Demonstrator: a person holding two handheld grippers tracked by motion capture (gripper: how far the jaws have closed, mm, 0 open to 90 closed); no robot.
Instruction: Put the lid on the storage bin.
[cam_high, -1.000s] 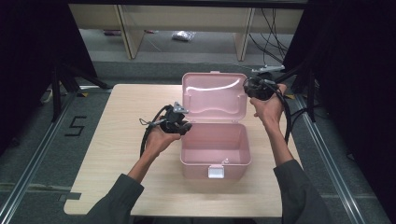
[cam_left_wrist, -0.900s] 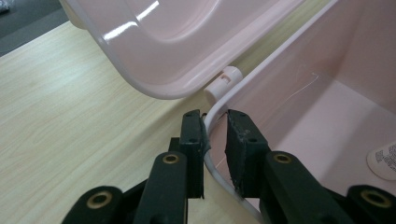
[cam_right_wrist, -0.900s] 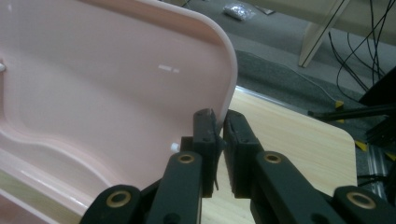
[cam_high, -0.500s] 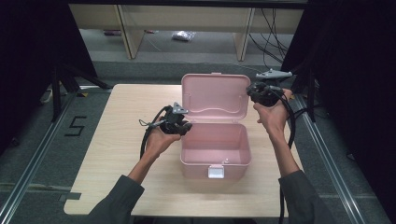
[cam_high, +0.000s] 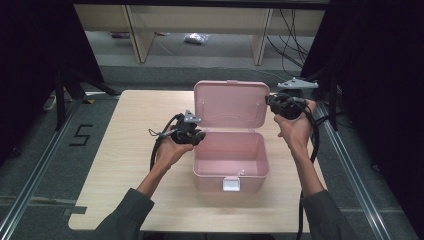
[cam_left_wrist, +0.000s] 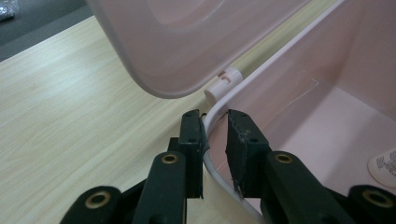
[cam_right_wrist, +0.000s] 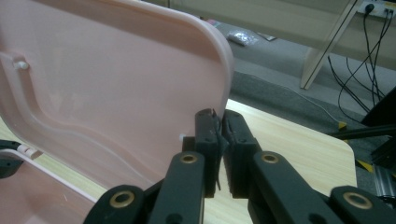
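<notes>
Pink plastic box (cam_high: 229, 162) is sitting at the desk's (cam_high: 125, 150) center with its lid (cam_high: 231, 104) now standing upright, tipped further back than a second ago. Left gripper (cam_high: 192, 135), at the box's 9 o'clock, is pinching the rim with narrowly parted fingers. Right gripper (cam_high: 276, 102), at 2 o'clock, is clamping the lid's edge, fingers nearly together; opening looks almost complete.

Lab: floor rails (cam_high: 30, 175), loose cables (cam_high: 295, 35)
</notes>
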